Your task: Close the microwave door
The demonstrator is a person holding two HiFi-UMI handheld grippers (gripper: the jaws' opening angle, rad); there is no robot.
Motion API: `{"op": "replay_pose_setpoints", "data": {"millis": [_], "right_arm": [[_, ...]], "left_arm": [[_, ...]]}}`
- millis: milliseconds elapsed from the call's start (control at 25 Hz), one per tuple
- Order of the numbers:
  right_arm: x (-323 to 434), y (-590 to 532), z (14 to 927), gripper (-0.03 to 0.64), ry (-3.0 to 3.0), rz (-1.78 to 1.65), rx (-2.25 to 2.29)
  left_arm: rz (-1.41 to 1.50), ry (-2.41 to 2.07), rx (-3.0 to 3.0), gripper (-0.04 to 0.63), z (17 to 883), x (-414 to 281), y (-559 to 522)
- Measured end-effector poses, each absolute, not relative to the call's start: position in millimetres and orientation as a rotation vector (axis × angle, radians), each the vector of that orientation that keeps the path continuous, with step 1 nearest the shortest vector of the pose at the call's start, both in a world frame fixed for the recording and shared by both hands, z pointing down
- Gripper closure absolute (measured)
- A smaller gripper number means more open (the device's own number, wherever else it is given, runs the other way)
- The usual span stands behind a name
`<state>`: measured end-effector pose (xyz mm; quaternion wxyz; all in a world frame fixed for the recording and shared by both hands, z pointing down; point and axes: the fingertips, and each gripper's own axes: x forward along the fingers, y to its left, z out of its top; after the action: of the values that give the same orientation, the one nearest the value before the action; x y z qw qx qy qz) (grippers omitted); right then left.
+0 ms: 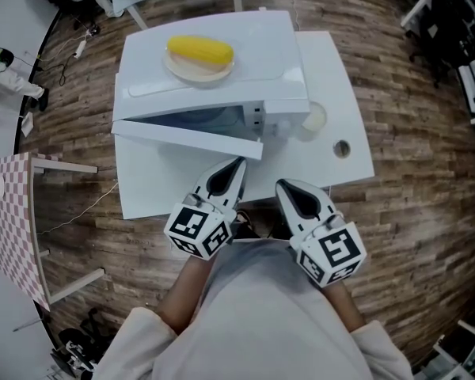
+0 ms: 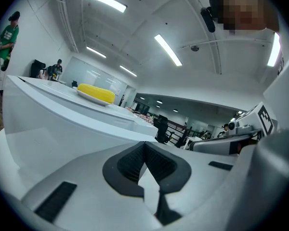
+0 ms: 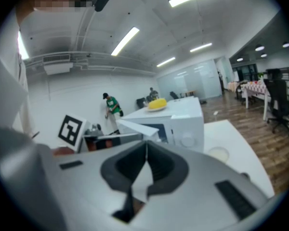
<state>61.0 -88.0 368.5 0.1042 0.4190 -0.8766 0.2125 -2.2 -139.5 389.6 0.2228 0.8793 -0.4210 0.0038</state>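
Observation:
A white microwave (image 1: 214, 81) stands on a white table (image 1: 332, 77). Its door (image 1: 186, 137) hangs ajar, hinged at the left, with the free edge swung out toward me. On top of the microwave a plate holds a yellow food item (image 1: 199, 51). My left gripper (image 1: 239, 165) is shut and empty, with its tip just in front of the door's free edge. To its right, over the table's near edge, my right gripper (image 1: 283, 185) is also shut and empty. The right gripper view shows the microwave (image 3: 185, 124) and its door (image 3: 137, 125) ahead. In the left gripper view the door (image 2: 62, 129) fills the left side.
A small round disc (image 1: 313, 119) and a cable hole (image 1: 342, 148) lie on the table to the right of the microwave. A table with a checked cloth (image 1: 8, 220) stands at the left. Office chairs (image 1: 451, 22) are at the far right. A person in green (image 3: 112, 105) stands in the distance.

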Motion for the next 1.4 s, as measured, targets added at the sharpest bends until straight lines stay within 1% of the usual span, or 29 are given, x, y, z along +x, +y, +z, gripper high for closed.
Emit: {"op": "replay_pose_setpoints", "data": {"millis": [720,1000,1400], "right_arm": [[68,-84,367,0.594,-2.587,0.611,1.248],[70,-84,366,0.594,-2.588,0.605,1.258],[68,-92,365,0.594,-2.596,0.601,1.252]], "left_arm": [[0.028,-1.196,2.452,0.575,393,5,-155],[-0.040,-1.168,2.401,0.575,393,6,-162],[-0.005,-1.188,2.416,0.575,396,11,-173]]}}
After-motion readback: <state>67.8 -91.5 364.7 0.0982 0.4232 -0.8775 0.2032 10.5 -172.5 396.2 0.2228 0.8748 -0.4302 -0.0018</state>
